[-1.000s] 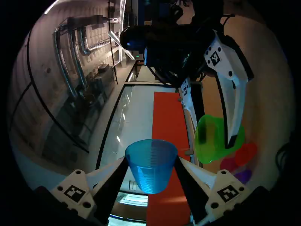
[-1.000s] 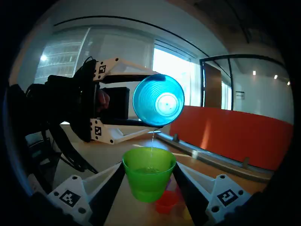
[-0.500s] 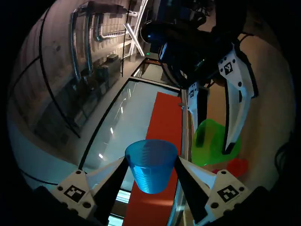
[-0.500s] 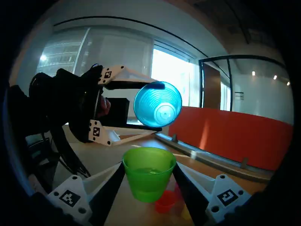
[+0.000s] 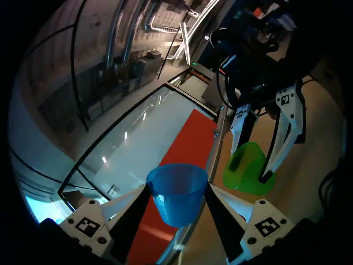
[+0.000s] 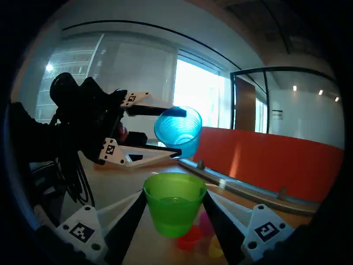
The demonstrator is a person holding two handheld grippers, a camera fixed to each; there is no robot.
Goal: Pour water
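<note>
- Above the wooden table [image 6: 112, 187], your right gripper [image 6: 175, 198] has both fingers pressed against the sides of the green cup [image 6: 175, 210], which stands upright between them.
- Water lies in the green cup, its surface showing a little below the rim.
- Your left gripper [image 5: 177, 189] is clenched on the blue cup [image 5: 177, 196], one finger on each side of it.
- In the right gripper view, the left gripper [image 6: 178, 131] holds the blue cup [image 6: 178, 129] higher than the green cup and beyond it, the two cups apart.
- The blue cup is tilted there, its mouth turned partly toward the camera.
- In the left gripper view, the right gripper [image 5: 248, 173] grips the green cup [image 5: 248, 171] over the table, beside the edge that runs along the orange panel [image 5: 189, 139].
- On the table under the green cup stand three small cups close together: a red cup [image 6: 189, 243], a pink cup [image 6: 204, 219] and a yellow cup [image 6: 215, 248].
- The hand holding the left gripper is dark and hard to make out.
</note>
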